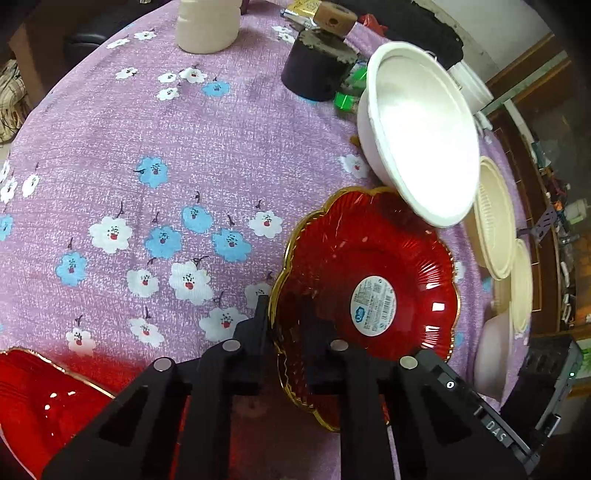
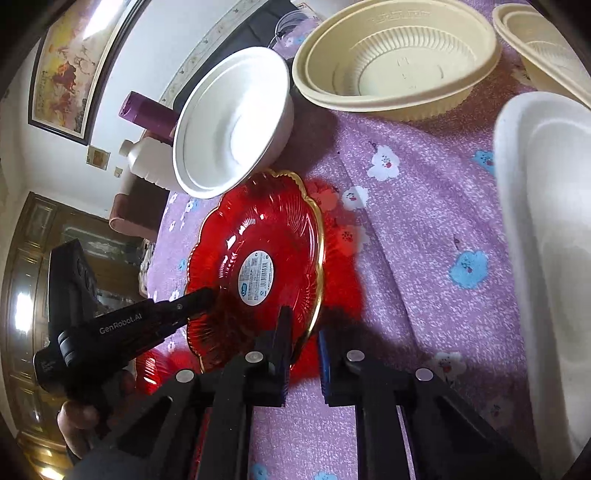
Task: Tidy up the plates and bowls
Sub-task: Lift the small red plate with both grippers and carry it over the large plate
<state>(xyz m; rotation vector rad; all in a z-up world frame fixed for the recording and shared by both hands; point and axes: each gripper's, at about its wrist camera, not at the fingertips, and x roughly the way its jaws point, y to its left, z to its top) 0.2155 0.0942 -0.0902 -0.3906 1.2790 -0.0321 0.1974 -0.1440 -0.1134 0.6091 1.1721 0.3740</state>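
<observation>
The red plate [image 1: 364, 291], scalloped with a gold rim and a round white sticker [image 1: 373, 305] at its centre, lies on the purple flowered tablecloth [image 1: 147, 155], at the near right in the left wrist view. The left gripper [image 1: 286, 321] is clenched on the plate's near-left rim, one finger outside the edge and the other over the ribbed inside. In the right wrist view the right gripper [image 2: 303, 334] is clamped on the same plate's near-right rim, which runs between its two fingers, while the left gripper enters from the left with a hand [image 2: 79, 421] on it.

A white bowl [image 1: 421, 133] rests tilted, its lower edge on the far rim of the plate. To the right of it are two cream ribbed bowls [image 2: 399, 59], and another white bowl [image 2: 546, 258] is near the right edge of the right wrist view. A second red plate [image 1: 37, 402] shows at the near left. At the far side of the table stand a white jug [image 1: 208, 26] and a dark round container [image 1: 316, 70].
</observation>
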